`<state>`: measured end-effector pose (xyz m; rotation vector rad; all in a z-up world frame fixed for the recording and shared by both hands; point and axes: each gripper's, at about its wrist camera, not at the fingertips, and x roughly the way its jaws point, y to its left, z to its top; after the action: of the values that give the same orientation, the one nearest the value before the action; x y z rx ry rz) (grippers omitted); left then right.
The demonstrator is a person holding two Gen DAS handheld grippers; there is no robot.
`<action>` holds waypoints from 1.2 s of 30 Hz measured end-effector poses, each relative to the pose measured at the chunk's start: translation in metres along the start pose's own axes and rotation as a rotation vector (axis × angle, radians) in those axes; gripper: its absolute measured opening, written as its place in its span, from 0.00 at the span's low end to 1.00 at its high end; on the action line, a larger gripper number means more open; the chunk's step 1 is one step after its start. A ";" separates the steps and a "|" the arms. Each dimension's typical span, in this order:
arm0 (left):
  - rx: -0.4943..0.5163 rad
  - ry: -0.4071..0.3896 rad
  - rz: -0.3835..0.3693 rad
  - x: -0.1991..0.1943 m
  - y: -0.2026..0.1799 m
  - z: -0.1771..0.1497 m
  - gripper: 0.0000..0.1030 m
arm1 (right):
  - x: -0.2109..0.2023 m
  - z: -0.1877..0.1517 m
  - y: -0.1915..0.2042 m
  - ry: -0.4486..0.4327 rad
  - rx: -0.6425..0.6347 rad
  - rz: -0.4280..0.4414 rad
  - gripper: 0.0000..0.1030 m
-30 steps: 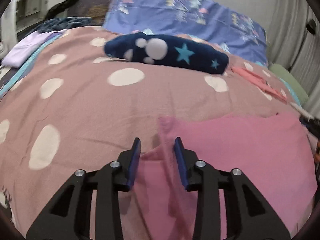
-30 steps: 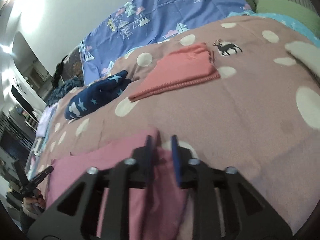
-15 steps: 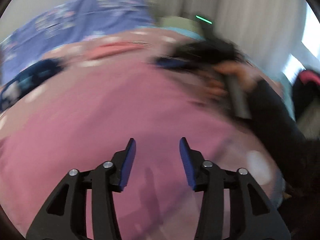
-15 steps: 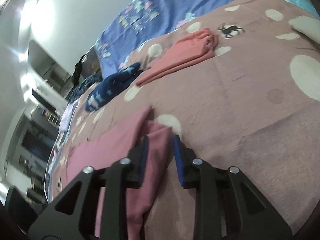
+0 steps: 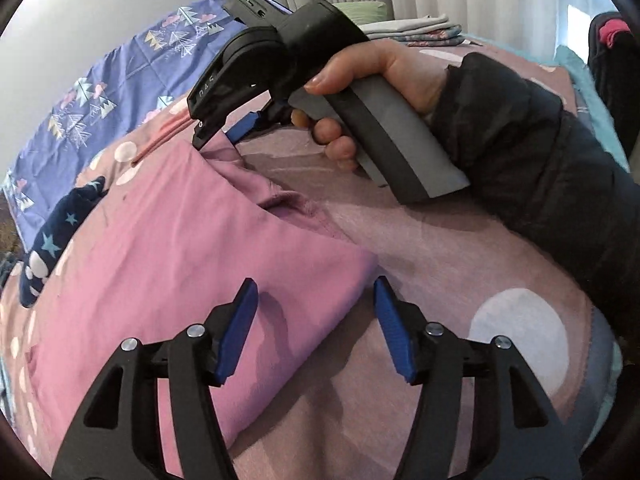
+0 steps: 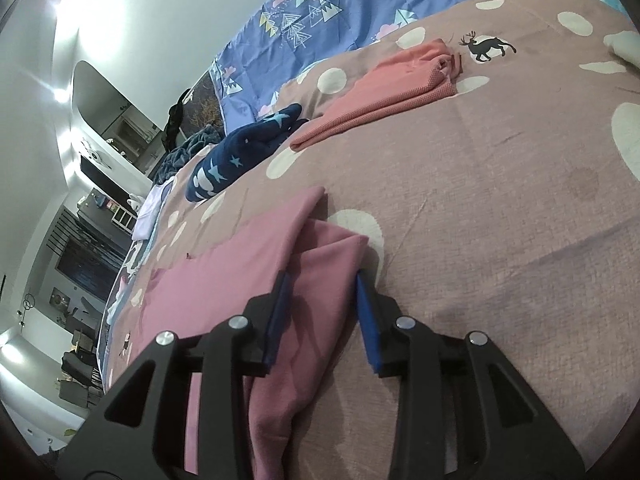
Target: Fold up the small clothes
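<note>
A pink garment (image 5: 180, 240) lies flat on the dotted bedspread (image 5: 440, 248). Its near right corner sits between the pads of my left gripper (image 5: 316, 320), whose jaws are opening and do not press the cloth. In the left wrist view, a person's hand (image 5: 384, 76) holds my right gripper (image 5: 218, 138) at the garment's far corner. The right wrist view shows a folded ridge of the pink garment (image 6: 240, 264) resting on the bed between the pads of my right gripper (image 6: 320, 312). Those jaws are opening too.
A rolled navy star-print garment (image 6: 240, 152) and a folded coral garment (image 6: 384, 92) lie further up the bed. A blue patterned quilt (image 6: 320, 12) lies behind them. A dark sleeve (image 5: 520, 152) crosses the right side. Folded linens (image 5: 412, 26) are stacked at the back.
My left gripper swung from the garment's left edge to its right corner, rolling as it went, and its jaws widened. The right gripper dipped slightly and loosened on the pink fold.
</note>
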<state>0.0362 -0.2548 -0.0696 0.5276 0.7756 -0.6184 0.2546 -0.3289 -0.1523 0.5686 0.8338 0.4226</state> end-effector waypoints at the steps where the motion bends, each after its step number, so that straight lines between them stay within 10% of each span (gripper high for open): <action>1: 0.007 -0.001 0.009 0.002 -0.002 0.002 0.58 | 0.000 0.000 0.000 0.001 0.003 0.004 0.33; 9: 0.008 -0.027 -0.004 0.000 -0.009 0.010 0.06 | 0.000 0.003 -0.004 0.025 0.005 0.030 0.33; 12: -0.033 -0.049 -0.041 -0.006 -0.004 0.009 0.04 | 0.005 0.004 -0.005 0.037 0.005 0.036 0.33; 15: -0.064 -0.063 -0.098 -0.006 0.001 0.006 0.03 | 0.008 0.003 -0.001 0.004 0.000 -0.021 0.04; 20: -0.087 -0.083 -0.152 -0.008 0.003 0.002 0.03 | -0.016 0.011 0.005 -0.128 0.005 0.052 0.03; 24: -0.083 -0.074 -0.167 -0.004 -0.001 0.000 0.03 | 0.012 0.010 -0.007 -0.034 0.009 -0.052 0.03; 36: -0.111 -0.067 -0.204 0.002 0.005 -0.003 0.04 | 0.008 0.013 -0.012 0.046 0.079 0.182 0.44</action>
<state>0.0391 -0.2505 -0.0715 0.3263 0.8013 -0.7728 0.2716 -0.3377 -0.1574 0.7131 0.8487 0.5724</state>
